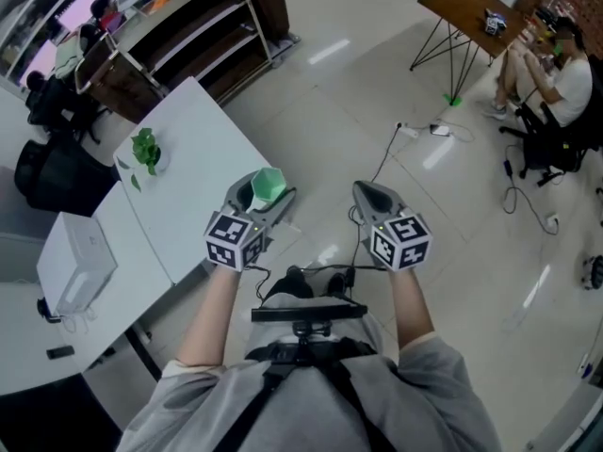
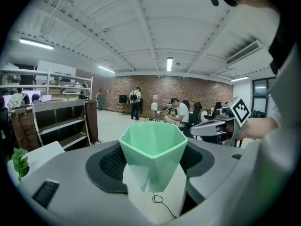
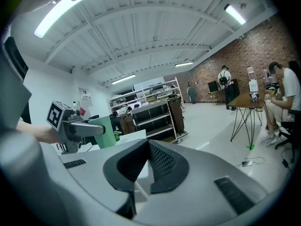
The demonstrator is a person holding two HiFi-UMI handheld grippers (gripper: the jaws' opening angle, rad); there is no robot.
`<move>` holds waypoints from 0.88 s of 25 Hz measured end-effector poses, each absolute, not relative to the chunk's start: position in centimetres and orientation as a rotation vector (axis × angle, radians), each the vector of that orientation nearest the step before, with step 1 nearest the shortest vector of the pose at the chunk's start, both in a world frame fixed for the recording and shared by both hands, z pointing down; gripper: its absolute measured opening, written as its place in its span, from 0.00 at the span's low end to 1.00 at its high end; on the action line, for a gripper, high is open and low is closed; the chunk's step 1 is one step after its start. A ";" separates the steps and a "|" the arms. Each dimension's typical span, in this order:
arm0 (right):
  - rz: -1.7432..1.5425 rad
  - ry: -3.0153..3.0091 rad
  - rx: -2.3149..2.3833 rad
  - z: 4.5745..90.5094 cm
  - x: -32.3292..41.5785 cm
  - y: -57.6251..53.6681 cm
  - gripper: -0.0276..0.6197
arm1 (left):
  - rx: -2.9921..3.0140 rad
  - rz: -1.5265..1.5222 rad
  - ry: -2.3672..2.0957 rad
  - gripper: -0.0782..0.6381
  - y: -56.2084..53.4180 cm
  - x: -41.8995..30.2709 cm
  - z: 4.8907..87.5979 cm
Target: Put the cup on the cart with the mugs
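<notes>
Glossy pale floor (image 1: 377, 92) fills the room. White tabletop (image 1: 188, 158) is cut off at lower left. Shelf unit (image 1: 203, 26) contents are too small to make out. Left gripper (image 1: 265, 194) jaws clamp the green cup (image 2: 153, 154), held in the air by the tabletop's edge. Right gripper (image 1: 366, 194) jaws are together and empty.

Left claw (image 1: 267, 194) is clamped on a green cup (image 1: 270, 181), held over the edge of the white counter (image 1: 193, 125). Right claw (image 1: 369, 194) is beside it over the floor, carrying nothing. On the counter: a small plant (image 1: 145, 149) and a white box (image 1: 75, 260). Shelving unit (image 1: 203, 22) is beyond. A person (image 1: 565, 78) is seated by a wooden table (image 1: 466, 6), with cables (image 1: 513, 182) on the floor.
</notes>
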State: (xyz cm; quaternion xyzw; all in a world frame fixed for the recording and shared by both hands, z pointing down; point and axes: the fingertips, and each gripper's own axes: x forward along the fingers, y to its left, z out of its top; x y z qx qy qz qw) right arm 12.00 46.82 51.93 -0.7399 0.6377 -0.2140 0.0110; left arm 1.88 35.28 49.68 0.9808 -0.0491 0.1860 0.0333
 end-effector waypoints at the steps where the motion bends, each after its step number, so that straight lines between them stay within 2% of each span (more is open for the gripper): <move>1: -0.661 1.977 -2.318 51.9 12.9 46.6 0.05 | 3.021 0.578 -0.136 0.55 35.1 2.9 49.7; 15: -0.602 1.784 -2.519 50.8 26.6 38.6 0.05 | 3.033 0.519 0.119 0.55 28.0 18.5 49.6; 22: -0.589 1.818 -2.515 49.9 30.5 33.2 0.05 | 3.039 0.521 0.155 0.55 24.3 23.8 49.6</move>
